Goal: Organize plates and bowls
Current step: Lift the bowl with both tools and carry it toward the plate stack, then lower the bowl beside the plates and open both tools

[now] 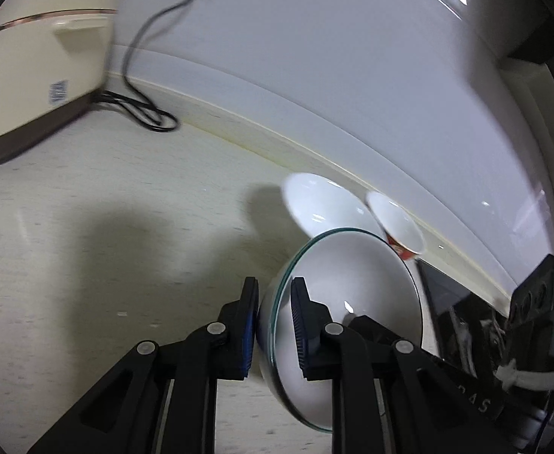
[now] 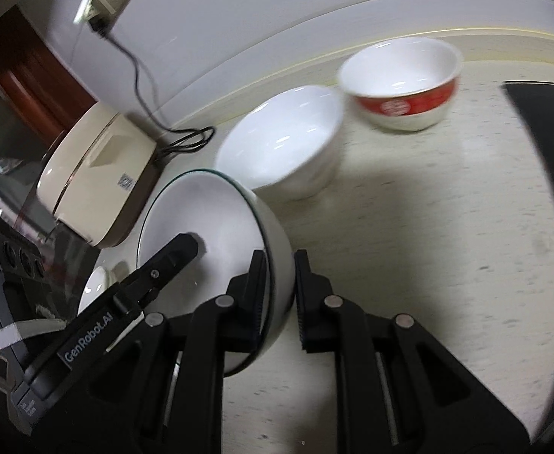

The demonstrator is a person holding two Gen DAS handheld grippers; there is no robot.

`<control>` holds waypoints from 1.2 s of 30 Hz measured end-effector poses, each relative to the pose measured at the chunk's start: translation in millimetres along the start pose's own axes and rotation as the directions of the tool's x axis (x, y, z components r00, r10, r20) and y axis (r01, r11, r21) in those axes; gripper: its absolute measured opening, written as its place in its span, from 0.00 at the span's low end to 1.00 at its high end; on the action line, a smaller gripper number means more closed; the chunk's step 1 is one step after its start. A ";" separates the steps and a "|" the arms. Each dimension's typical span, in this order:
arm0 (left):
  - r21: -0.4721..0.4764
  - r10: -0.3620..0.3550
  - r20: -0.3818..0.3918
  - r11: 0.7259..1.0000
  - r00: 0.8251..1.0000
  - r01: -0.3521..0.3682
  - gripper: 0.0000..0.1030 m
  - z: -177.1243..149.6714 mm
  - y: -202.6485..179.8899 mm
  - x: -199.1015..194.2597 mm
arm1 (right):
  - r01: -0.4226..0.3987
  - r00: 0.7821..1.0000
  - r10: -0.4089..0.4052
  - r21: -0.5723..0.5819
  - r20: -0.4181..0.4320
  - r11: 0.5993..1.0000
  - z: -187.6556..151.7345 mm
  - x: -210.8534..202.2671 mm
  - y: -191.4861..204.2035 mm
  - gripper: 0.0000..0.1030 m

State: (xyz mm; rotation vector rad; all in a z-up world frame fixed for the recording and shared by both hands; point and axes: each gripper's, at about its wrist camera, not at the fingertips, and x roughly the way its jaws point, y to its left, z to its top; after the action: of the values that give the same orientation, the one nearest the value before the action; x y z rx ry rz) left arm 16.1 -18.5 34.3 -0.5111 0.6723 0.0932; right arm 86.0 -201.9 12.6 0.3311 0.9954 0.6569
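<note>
Currently both grippers clamp the same green-rimmed bowl (image 1: 352, 302), one on each side of its rim, bowl tipped on edge and carried above the counter (image 1: 125, 227).

L gripper (image 1: 275, 325): jaws closed on the rim, one pad outside the wall, the other inside the cavity. R gripper (image 2: 280, 299): same arrangement on the opposite rim, inner finger in the bowl, outer finger against the white outer wall. The L gripper's finger also shows inside the bowl in the R wrist view.

Key relation: plain white bowl (image 2: 280, 140) sits upright on the counter directly ahead of the held bowl, near it, seemingly not touching. Red-banded bowl (image 2: 401, 83) stands just beyond and to the R of the white one, close to the backsplash; contact between those two can't be told, frames blurred.

Judgement: next move likely nests the held bowl into the white one. Needs the rim levelled first, opening up, then forward and down. Neither hand is clearly nearer; both must travel together.

Rice cooker (image 2: 95, 181) stands off to the L, well apart.
</note>
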 end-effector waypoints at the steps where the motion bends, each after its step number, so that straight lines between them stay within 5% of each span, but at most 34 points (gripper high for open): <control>1: -0.014 0.010 -0.002 1.000 1.000 -0.010 0.18 1.2 5.2 -1.9 | -0.010 1.000 0.010 -0.004 -0.006 1.000 -1.9 5.7 5.2 0.18; 18: -0.260 0.135 0.015 0.957 0.991 -0.126 0.25 10.1 88.3 -24.0 | -0.227 0.970 0.232 0.075 -0.072 0.971 -19.4 55.2 51.6 0.24; 27: -0.329 0.190 0.042 0.930 0.981 -0.166 0.32 11.9 105.2 -31.0 | -0.252 0.961 0.253 0.016 -0.108 0.968 -22.9 69.2 71.4 0.30; 29: -0.345 0.191 0.047 0.924 0.980 -0.164 0.36 11.0 106.8 -31.4 | -0.252 0.962 0.252 0.015 -0.105 0.968 -23.6 69.6 72.7 0.41; 32: -0.350 0.225 0.087 0.919 0.970 -0.182 0.60 11.1 105.8 -39.8 | -0.239 0.968 0.237 -0.016 -0.082 0.971 -22.8 63.9 76.5 0.66; 36: -0.346 0.255 0.187 0.921 0.949 -0.179 0.76 10.9 98.8 -59.2 | -0.197 0.980 0.197 -0.035 0.011 0.980 -17.2 42.3 70.6 0.69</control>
State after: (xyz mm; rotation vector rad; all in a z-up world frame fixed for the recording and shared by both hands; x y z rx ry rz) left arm -48.1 77.7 36.4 -0.7291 0.4856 0.4748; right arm 62.0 -121.4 13.7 0.4074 0.9434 0.8489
